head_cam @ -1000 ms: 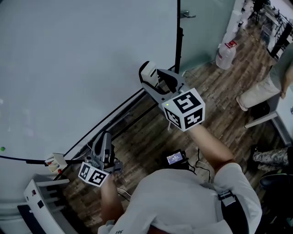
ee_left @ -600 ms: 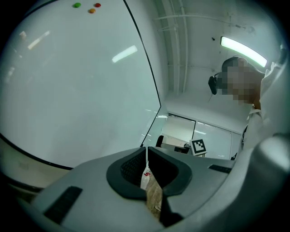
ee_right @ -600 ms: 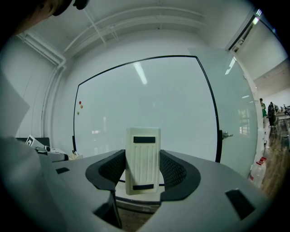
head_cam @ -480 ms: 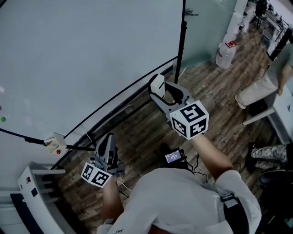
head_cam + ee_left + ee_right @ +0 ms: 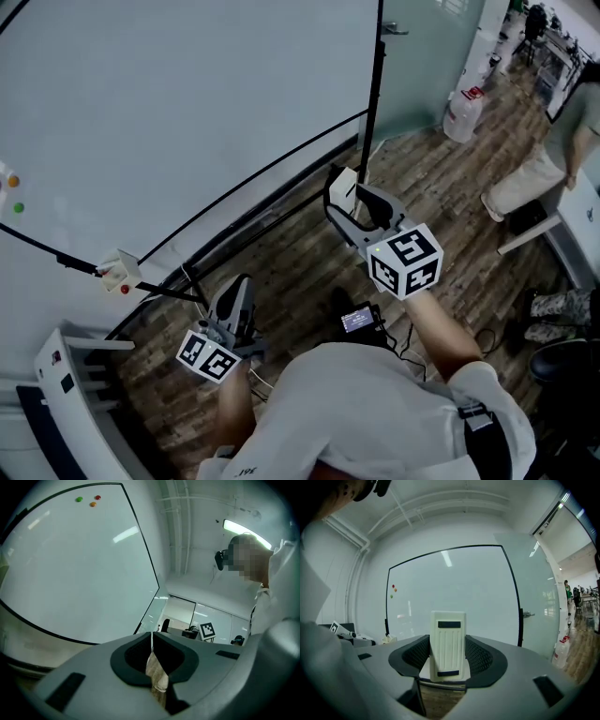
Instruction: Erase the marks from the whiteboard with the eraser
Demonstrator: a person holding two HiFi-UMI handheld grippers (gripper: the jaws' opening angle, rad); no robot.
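— Eraser (image 5: 447,644) position relative to the jaws?
— It is clamped upright between the jaws of the right gripper (image 5: 352,199), which are closed on its two long sides. Its ribbed white face is turned toward the gripper's camera, and its top end stands out past the jaw tips.
— And the whiteboard (image 5: 187,112)?
— It is seen ahead of the eraser, apart from it. Small coloured magnets (image 5: 91,500) are seen near one corner.
— The left gripper (image 5: 234,302)?
— It is held low over the wooden floor (image 5: 300,262), its jaws pressed together with nothing gripped between them.
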